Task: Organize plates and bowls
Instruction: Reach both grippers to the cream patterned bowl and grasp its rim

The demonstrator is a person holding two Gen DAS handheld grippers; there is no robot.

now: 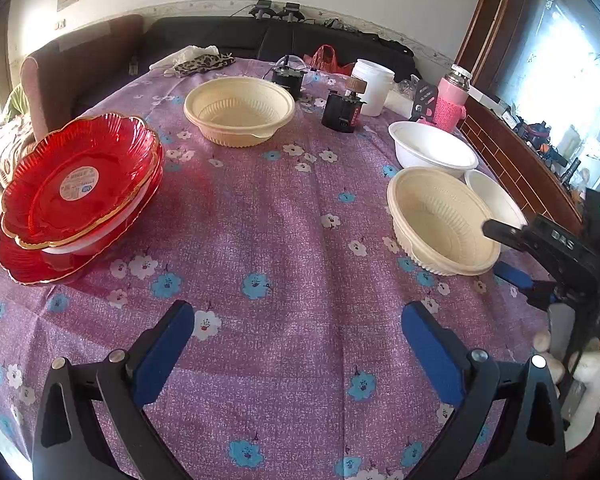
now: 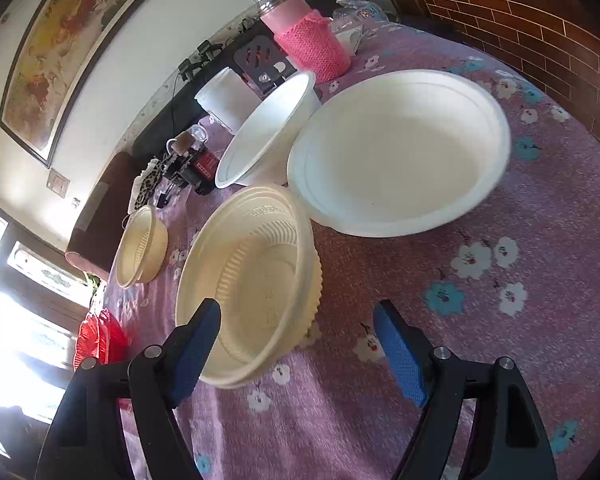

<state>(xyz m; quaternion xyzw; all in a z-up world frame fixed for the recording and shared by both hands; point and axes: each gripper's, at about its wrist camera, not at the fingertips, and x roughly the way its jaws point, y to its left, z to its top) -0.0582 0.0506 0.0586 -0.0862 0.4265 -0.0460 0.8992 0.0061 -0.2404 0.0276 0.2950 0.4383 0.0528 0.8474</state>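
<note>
A stack of red scalloped plates [image 1: 80, 192] with a white one between them sits at the table's left. A cream bowl [image 1: 239, 110] stands at the far middle. Another cream bowl [image 1: 440, 220] stands at the right, with two white bowls [image 1: 432, 148] behind and beside it. My left gripper [image 1: 298, 320] is open and empty over bare cloth near the front. My right gripper [image 2: 298, 320] is open, its left finger [image 2: 198, 340] inside the near cream bowl [image 2: 256, 276] and its right finger outside the rim. A wide white bowl [image 2: 400, 152] and a deeper white bowl [image 2: 272, 128] lie beyond.
A purple flowered tablecloth [image 1: 280, 220] covers the table. At the back stand a pink knitted flask [image 1: 454, 100], a white tub [image 1: 374, 84], black devices [image 1: 342, 110] and a leopard-print cloth [image 1: 204, 62]. A brown chair [image 1: 72, 76] is at the left, a brick-pattern wall [image 2: 520, 28] at the right.
</note>
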